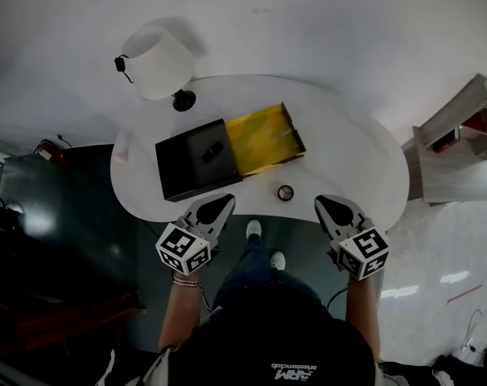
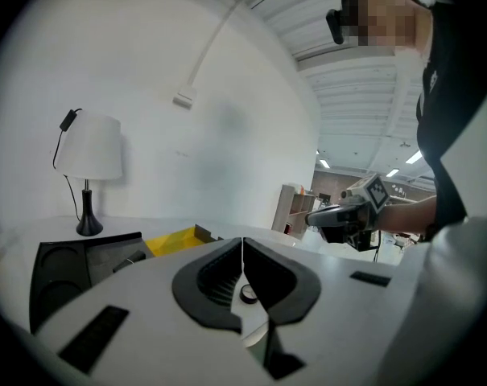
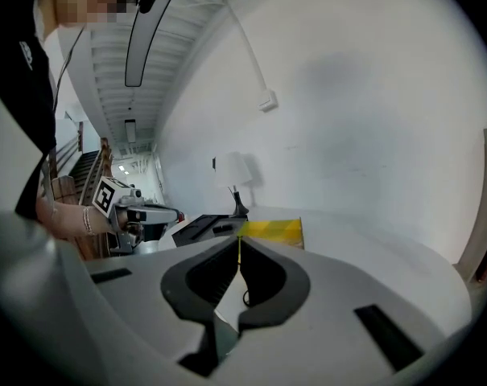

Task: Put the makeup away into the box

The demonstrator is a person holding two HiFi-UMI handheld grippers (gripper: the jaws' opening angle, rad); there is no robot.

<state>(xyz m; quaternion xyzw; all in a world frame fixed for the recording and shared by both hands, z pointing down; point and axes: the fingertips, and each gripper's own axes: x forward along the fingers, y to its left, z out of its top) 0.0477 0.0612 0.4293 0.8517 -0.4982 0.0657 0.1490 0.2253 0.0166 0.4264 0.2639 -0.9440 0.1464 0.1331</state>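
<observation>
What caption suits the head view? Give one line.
Left claw and right claw, both shut, near a table with lamp, box and jar.

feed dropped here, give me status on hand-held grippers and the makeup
Both shut, empty: left hand-held gripper, right hand-held gripper. One small round makeup pot on table, outside the box. Nothing blocking it.

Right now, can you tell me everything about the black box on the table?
The box is flat, black and matte-looking. It lies level on the white table, near the middle. A shiny yellow tray with low walls sticks out of its right side, so the box looks open. A small dark thing lies on the black top; it is too small to tell what it is. Nothing else seems to touch the box.
</observation>
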